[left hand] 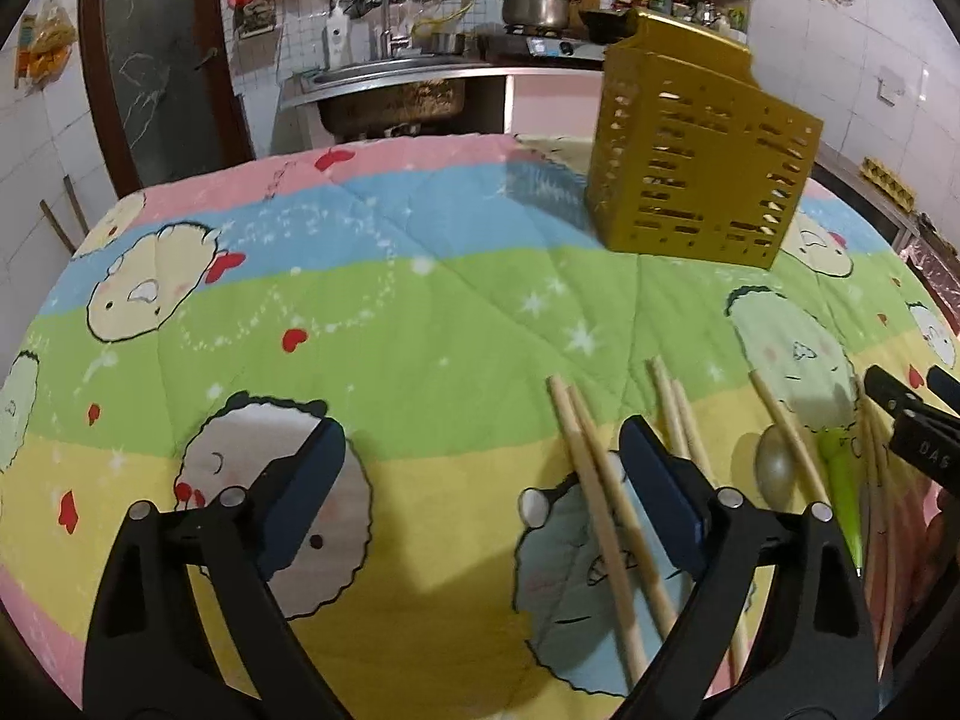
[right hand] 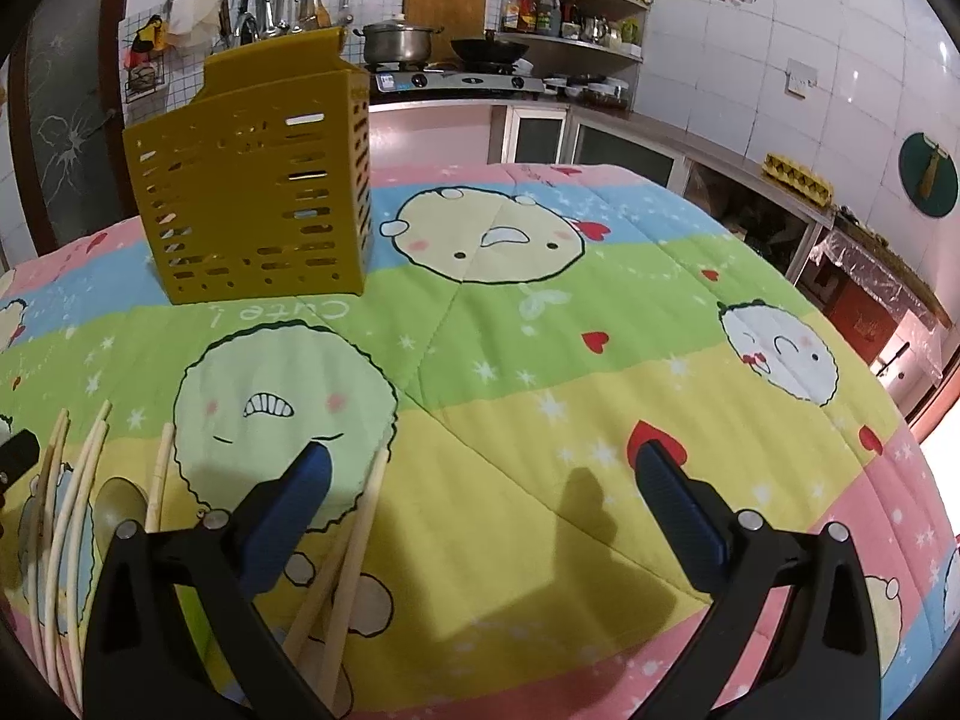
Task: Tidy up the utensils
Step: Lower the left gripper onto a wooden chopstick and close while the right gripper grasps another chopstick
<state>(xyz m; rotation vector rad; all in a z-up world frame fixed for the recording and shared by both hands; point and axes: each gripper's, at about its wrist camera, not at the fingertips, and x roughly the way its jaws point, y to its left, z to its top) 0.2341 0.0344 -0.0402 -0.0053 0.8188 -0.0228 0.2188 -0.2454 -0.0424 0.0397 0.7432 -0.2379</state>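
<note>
While both tools hang over it, the worktop fills most of each view under a quilted cartoon cloth in pink, blue, green and yellow bands. Gold slotted utensil holder stands upright, upper right of the left wrist view, upper left of the right wrist view; nothing visible inside. Left hand-held gripper, lower centre, jaws wide, nothing between the pads; one pair of wooden chopsticks lies on the cloth just inside its right finger, apart from the pad or touching, cannot tell. More chopsticks lie to the right of that finger. Right hand-held gripper, lower centre, jaws wide, bare cloth between them. Green-handled utensil, lower right, beside a metal spoon among the chopsticks. Spoon bowl also shows lower left of the right wrist view.
</note>
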